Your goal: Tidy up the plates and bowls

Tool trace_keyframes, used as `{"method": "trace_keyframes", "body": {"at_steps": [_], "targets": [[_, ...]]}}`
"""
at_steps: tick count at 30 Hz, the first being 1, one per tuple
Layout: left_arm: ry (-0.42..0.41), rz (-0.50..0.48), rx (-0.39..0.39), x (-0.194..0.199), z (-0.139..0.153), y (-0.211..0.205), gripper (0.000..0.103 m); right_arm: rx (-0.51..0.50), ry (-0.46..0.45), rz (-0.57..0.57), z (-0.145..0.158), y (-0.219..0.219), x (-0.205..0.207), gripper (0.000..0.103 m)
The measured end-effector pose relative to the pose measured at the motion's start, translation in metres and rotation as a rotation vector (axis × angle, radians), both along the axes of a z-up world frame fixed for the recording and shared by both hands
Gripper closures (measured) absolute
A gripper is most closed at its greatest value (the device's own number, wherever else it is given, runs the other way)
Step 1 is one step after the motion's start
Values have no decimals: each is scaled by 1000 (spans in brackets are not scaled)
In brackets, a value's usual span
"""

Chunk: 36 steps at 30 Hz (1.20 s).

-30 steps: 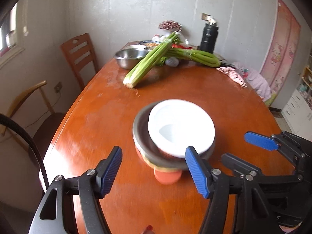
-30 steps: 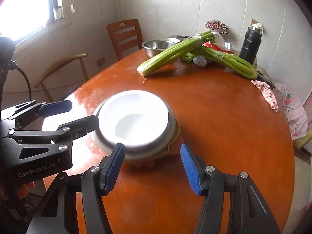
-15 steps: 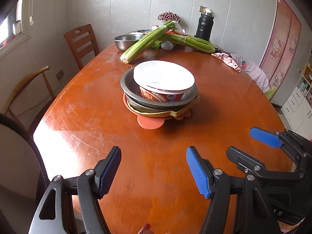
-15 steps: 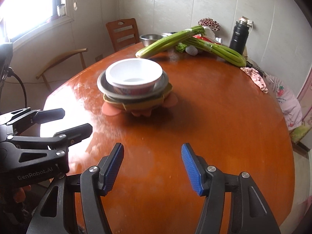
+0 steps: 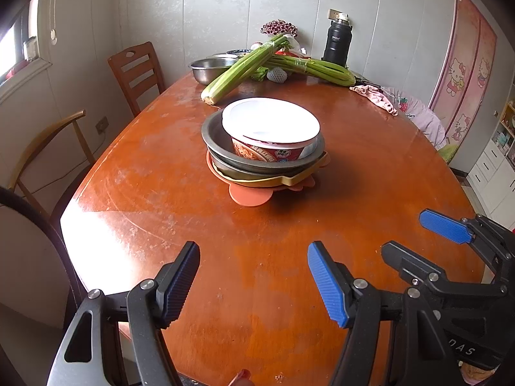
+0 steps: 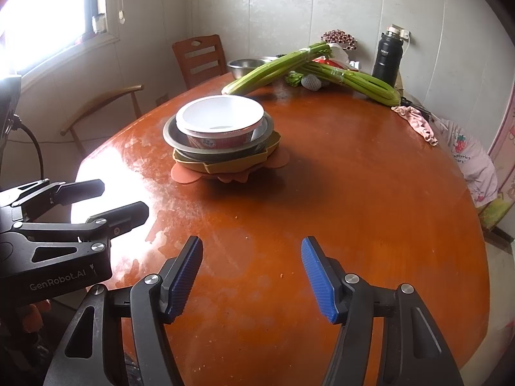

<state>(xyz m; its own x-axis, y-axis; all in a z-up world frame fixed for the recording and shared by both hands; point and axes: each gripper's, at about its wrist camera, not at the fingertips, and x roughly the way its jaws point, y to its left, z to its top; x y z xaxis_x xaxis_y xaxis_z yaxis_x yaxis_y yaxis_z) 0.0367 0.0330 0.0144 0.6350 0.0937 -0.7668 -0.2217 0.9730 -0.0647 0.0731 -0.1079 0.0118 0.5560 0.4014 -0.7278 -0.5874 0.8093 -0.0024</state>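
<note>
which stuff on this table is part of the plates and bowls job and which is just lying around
Job: white noodle bowl, grey metal dish, yellow plate, orange plate.
Lying about: celery bunches, steel bowl, black flask, pink cloth.

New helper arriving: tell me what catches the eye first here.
A stack of dishes mid-table: a white noodle bowl nested in grey metal plates on yellow and orange plates. Behind it lie celery bunches and a black flask; both blue-padded tongs hover empty in front.
</note>
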Motion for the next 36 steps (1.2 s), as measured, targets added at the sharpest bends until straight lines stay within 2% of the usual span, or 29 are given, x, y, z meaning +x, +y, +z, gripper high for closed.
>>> {"method": "trace_keyframes", "body": {"at_steps": [36], "targets": [[19, -12, 5, 0, -4, -3, 34, -5, 12, -19, -2, -2, -3, 37]]}}
